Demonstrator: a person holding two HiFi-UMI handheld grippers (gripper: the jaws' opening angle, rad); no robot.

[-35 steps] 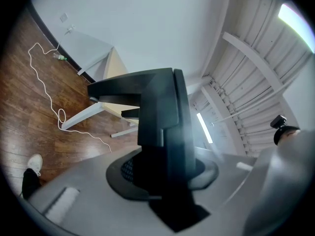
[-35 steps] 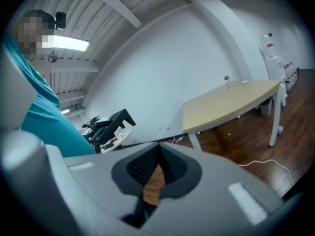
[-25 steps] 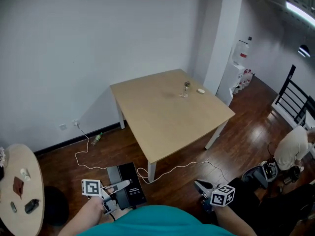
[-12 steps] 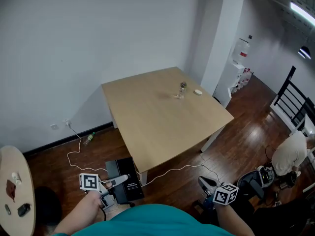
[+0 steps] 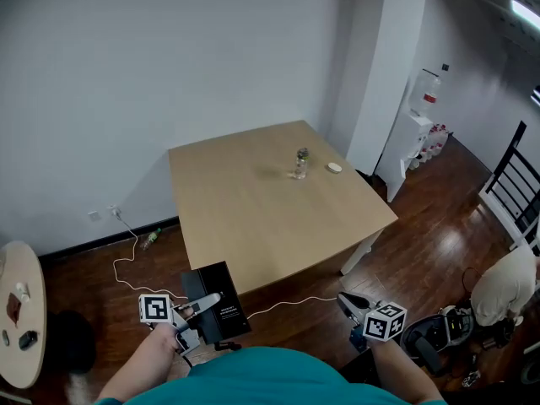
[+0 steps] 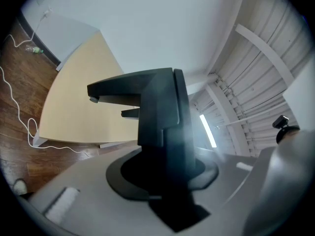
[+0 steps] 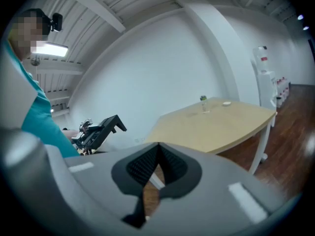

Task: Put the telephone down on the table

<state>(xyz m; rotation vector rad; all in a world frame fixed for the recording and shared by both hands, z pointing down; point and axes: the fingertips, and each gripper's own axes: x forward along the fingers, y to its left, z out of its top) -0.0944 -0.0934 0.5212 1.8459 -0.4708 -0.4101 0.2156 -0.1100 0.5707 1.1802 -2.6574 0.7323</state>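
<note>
The telephone (image 5: 216, 310) is a flat black set, held low in the head view above the wooden floor, short of the table. My left gripper (image 5: 205, 302) is shut on it; in the left gripper view the black telephone (image 6: 158, 132) fills the space between the jaws. The light wooden table (image 5: 253, 218) stands ahead, its near edge just beyond the telephone. My right gripper (image 5: 348, 303) hangs at the lower right, its pads (image 7: 156, 162) meeting with nothing between them. From the right gripper view the telephone (image 7: 101, 130) shows at the left.
A small bottle (image 5: 300, 164) and a little white object (image 5: 335, 168) sit at the table's far side. A white cable (image 5: 135, 264) trails over the floor under the table. A round side table (image 5: 18, 332) is at left, a crouched person (image 5: 499, 283) and a water dispenser (image 5: 422, 116) at right.
Both grippers and the view have moved toward the table, which now lies nearer and more central. The telephone stays in the left gripper. The round side table has slid toward the left edge.
</note>
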